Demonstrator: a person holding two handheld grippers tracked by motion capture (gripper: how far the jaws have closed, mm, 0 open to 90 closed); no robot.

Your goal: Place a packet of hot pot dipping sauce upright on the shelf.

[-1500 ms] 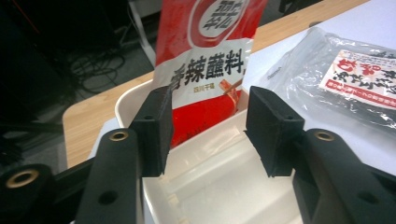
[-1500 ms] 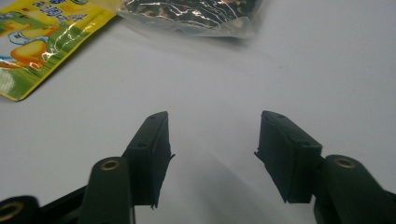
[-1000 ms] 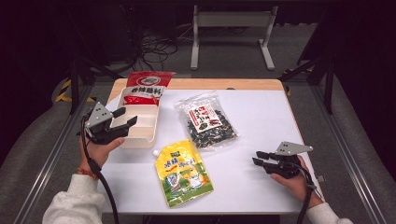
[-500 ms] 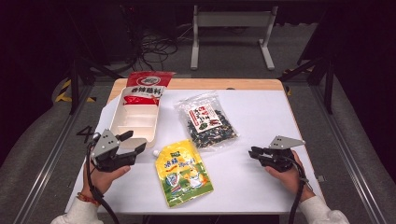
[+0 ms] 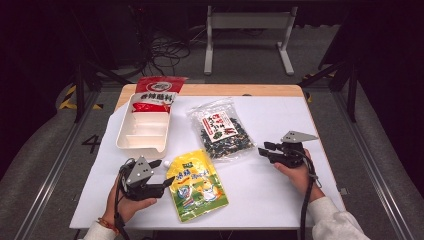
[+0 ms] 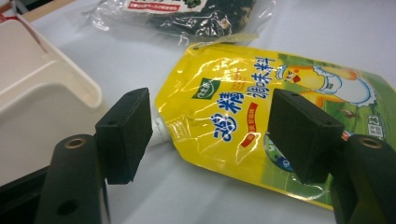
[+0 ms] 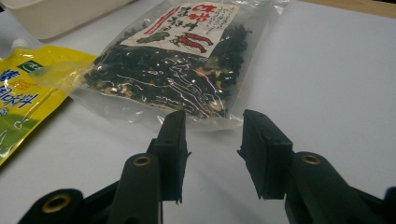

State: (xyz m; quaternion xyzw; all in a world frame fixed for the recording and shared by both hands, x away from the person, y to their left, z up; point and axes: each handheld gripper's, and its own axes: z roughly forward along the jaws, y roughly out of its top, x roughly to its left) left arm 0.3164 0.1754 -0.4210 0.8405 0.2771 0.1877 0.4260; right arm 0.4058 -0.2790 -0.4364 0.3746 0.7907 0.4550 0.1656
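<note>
Three packets [image 5: 197, 185] beside white tray [image 5: 144, 131], between both open tools [image 5: 169, 183].

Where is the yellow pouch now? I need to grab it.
In the high view, the yellow pouch lies front-centre on the table, just right of the left claw, below the clear packet.

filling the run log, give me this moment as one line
left gripper: open, at yellow pouch | right gripper: open, facing clear bag | white tray: untouched
</note>
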